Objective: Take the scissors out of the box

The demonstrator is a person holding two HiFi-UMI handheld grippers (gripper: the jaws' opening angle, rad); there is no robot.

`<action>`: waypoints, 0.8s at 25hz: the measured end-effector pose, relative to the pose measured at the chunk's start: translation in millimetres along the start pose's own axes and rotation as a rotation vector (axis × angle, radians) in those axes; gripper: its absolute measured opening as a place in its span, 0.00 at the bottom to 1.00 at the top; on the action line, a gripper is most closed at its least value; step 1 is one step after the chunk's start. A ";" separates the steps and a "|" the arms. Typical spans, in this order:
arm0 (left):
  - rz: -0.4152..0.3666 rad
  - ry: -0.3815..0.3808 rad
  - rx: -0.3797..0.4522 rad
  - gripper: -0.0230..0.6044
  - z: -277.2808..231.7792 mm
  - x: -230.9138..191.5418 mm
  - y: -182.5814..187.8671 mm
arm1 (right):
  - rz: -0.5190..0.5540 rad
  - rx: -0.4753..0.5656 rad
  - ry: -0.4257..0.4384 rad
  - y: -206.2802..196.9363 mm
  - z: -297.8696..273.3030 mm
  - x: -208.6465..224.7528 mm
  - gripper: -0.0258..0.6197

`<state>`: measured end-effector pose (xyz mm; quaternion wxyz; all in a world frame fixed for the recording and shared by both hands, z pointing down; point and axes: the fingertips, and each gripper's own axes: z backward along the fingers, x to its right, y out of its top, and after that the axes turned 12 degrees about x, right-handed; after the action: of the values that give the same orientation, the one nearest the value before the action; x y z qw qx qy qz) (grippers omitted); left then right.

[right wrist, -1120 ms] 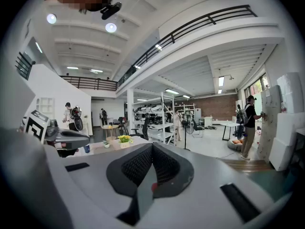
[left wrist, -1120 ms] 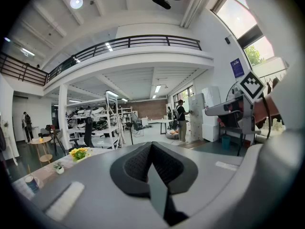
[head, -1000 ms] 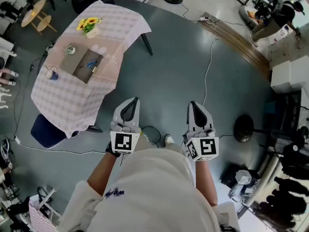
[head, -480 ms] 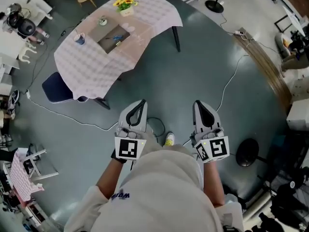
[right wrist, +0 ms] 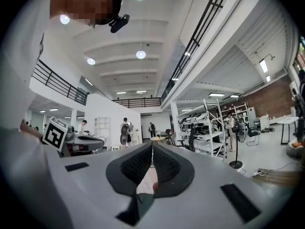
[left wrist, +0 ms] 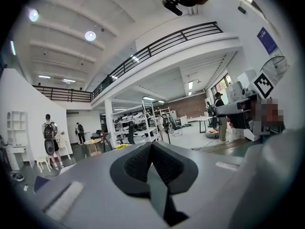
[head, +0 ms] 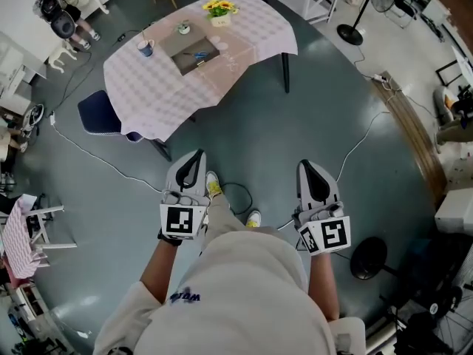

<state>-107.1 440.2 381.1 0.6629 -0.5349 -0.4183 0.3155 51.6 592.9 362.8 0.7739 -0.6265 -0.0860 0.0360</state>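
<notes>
Scissors [head: 199,55] in box [head: 181,44] (on draped table [head: 148,87]), yellow flowers [head: 220,7] near

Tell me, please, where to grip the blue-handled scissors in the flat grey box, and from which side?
Probably from above: the blue-handled scissors lie flat in the open, shallow flat grey box, so only the top is free. Grip the blue handle end; finer detail is too small to see.

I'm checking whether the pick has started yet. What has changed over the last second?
No pick yet. The person has turned toward the table: in the head view it slid from upper left to upper centre, and a yellow shoe has stepped forward. Unchanged: the left gripper and right gripper are shut, empty, side by side; the scissors lie in the box.
</notes>
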 end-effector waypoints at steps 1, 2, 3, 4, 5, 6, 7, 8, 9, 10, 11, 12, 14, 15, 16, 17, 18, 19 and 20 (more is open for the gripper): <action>-0.005 0.004 0.002 0.04 1.1 -1.6 1.8 | 0.007 0.004 0.007 2.2 0.8 0.3 0.06; -0.008 0.005 0.012 0.04 2.0 -2.5 5.1 | 0.013 0.006 0.013 4.1 1.7 0.5 0.07; -0.006 0.005 0.032 0.04 2.2 -2.6 10.5 | 0.018 0.007 0.017 5.4 2.7 0.6 0.09; -0.001 0.006 0.055 0.04 1.9 -1.9 16.8 | 0.020 0.008 0.019 6.3 3.6 1.0 0.10; 0.002 0.004 0.072 0.05 1.5 -0.8 21.9 | 0.022 0.008 0.020 6.9 4.6 1.5 0.11; 0.001 0.000 0.080 0.06 1.2 0.7 24.8 | 0.023 0.009 0.021 7.3 5.5 2.0 0.13; -0.003 -0.007 0.080 0.10 1.1 2.2 25.8 | 0.024 0.010 0.022 7.8 6.2 2.1 0.15; -0.005 -0.012 0.076 0.14 1.2 3.6 26.2 | 0.026 0.010 0.025 8.5 6.6 1.9 0.17; -0.004 -0.017 0.073 0.15 1.5 5.1 26.4 | 0.030 0.009 0.028 9.3 7.0 1.3 0.18; -0.002 -0.020 0.071 0.16 2.2 6.7 27.0 | 0.035 0.009 0.032 10.0 7.3 0.7 0.20; 0.001 -0.023 0.073 0.16 3.0 8.5 28.3 | 0.042 0.009 0.036 10.5 7.6 0.2 0.21; 0.003 -0.025 0.078 0.16 3.8 10.0 30.4 | 0.050 0.009 0.038 11.0 7.9 0.0 0.24; 0.000 -0.031 0.090 0.18 4.2 12.2 34.9 | 0.064 0.007 0.038 11.8 7.5 0.3 0.31; -0.003 -0.035 0.091 0.21 3.7 12.6 36.2 | 0.070 0.006 0.038 12.2 6.6 0.5 0.33; -0.004 -0.040 0.091 0.24 3.1 12.4 36.7 | 0.074 0.007 0.038 12.5 5.3 0.4 0.34; -0.006 -0.045 0.090 0.27 2.5 11.8 36.6 | 0.076 0.008 0.039 12.5 3.9 0.1 0.35; -0.008 -0.048 0.089 0.29 2.1 11.2 36.1 | 0.077 0.008 0.041 12.2 2.6 -0.1 0.36; -0.009 -0.049 0.088 0.31 1.7 10.6 35.6 | 0.075 0.007 0.042 11.8 1.5 -0.2 0.37; -0.008 -0.050 0.087 0.36 1.3 10.2 35.4 | 0.069 0.005 0.043 11.8 0.7 -0.1 0.37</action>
<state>-102.7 457.8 349.0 0.6762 -0.4958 -0.4227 0.3438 52.0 596.1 351.4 0.7754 -0.6278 -0.0473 0.0494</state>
